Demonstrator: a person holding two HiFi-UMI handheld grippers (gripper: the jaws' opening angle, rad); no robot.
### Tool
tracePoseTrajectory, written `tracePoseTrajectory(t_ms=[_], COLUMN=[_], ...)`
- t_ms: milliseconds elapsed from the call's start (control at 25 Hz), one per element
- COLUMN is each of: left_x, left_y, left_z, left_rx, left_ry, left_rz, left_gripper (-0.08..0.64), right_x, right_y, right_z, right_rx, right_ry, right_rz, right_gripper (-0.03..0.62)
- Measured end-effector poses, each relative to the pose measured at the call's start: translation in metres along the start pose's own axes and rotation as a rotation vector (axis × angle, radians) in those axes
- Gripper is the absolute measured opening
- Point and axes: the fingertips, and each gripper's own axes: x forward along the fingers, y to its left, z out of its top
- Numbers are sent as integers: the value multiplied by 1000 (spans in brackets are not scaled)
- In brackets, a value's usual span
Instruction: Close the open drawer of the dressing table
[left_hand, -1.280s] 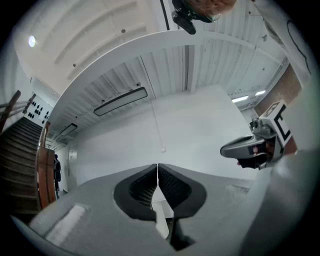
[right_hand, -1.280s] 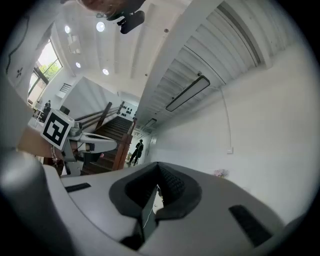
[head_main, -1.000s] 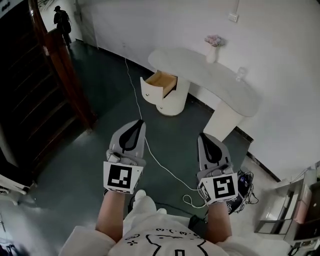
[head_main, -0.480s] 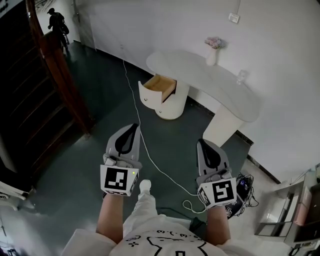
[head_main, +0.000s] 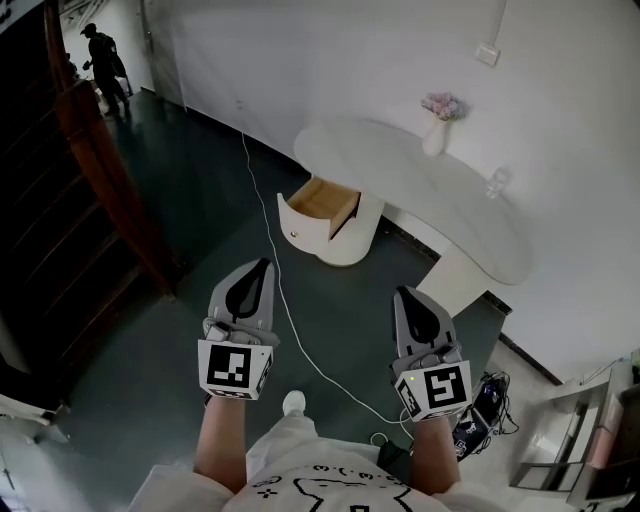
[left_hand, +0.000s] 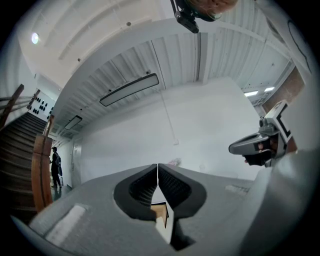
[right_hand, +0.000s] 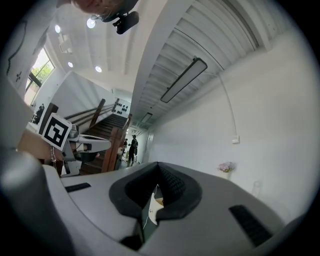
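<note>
- The drawer (head_main: 322, 208) stands open at the bench's (head_main: 440, 200) left end, well ahead of both.
- Jaws together, empty: left hand-held gripper (head_main: 262, 266), right hand-held gripper (head_main: 401, 295).

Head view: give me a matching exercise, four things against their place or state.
1. drawer
2. vase
3. cable
4. left gripper

a. shut, holding nothing
b. lying on the floor
c. pulled open
d. standing on the dressing table, near the wall

Pairs: 1-c, 2-d, 3-b, 4-a
</note>
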Motion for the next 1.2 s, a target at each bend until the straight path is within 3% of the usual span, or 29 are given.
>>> tracePoseTrajectory(t_ms=[480, 840, 1200], left_x=[115, 147, 212], left_y=[99, 107, 111], left_z=[-58, -93, -117], left_rx=[-41, -68, -62], left_ry=[40, 81, 107], left_rz=[-38, -71, -71], left_gripper=[20, 20, 20], right_x=[156, 187, 231], right_y=[-20, -31, -73], right_z=[-26, -59, -90], right_rx=[23, 37, 58], right_ry=[53, 122, 142], right_rz=[-35, -37, -34], right_gripper=[-5, -5, -5])
